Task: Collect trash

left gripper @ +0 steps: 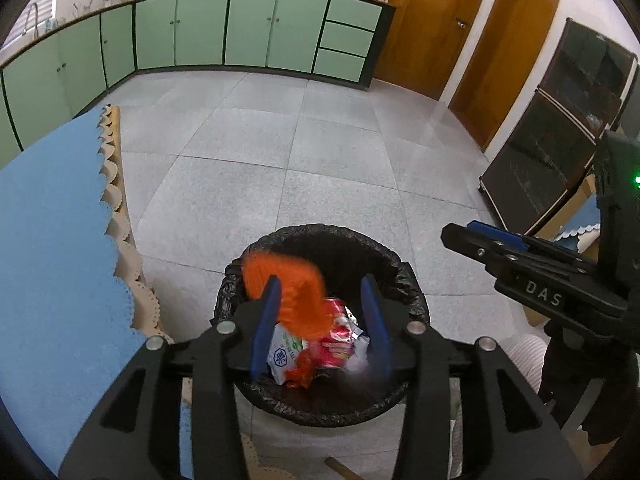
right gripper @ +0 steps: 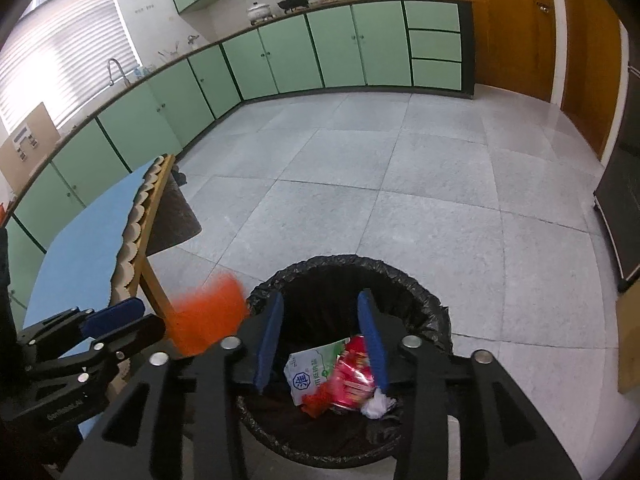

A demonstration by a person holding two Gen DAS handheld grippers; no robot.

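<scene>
A black-lined trash bin (left gripper: 404, 276) stands on the floor right below both grippers; it also shows in the right wrist view (right gripper: 424, 304). Inside lie a white-green carton (left gripper: 282, 354) (right gripper: 310, 376), a red crushed wrapper (left gripper: 336, 336) (right gripper: 354, 378) and a white crumpled scrap (right gripper: 376, 406). A blurred orange wrapper (left gripper: 292, 296) (right gripper: 208, 316) is in mid-air at the bin's left rim, free of both grippers. My left gripper (left gripper: 324, 316) (right gripper: 120, 320) is open over the bin. My right gripper (right gripper: 320, 328) (left gripper: 472, 236) is open and empty above the bin.
A table with a blue cloth and scalloped trim (left gripper: 56, 232) (right gripper: 96, 236) stands at the left of the bin. Green cabinets (left gripper: 248, 28) line the far wall. A dark glass cabinet (left gripper: 560, 128) and wooden doors (left gripper: 432, 20) are on the right. Grey tiled floor (left gripper: 280, 144) lies beyond.
</scene>
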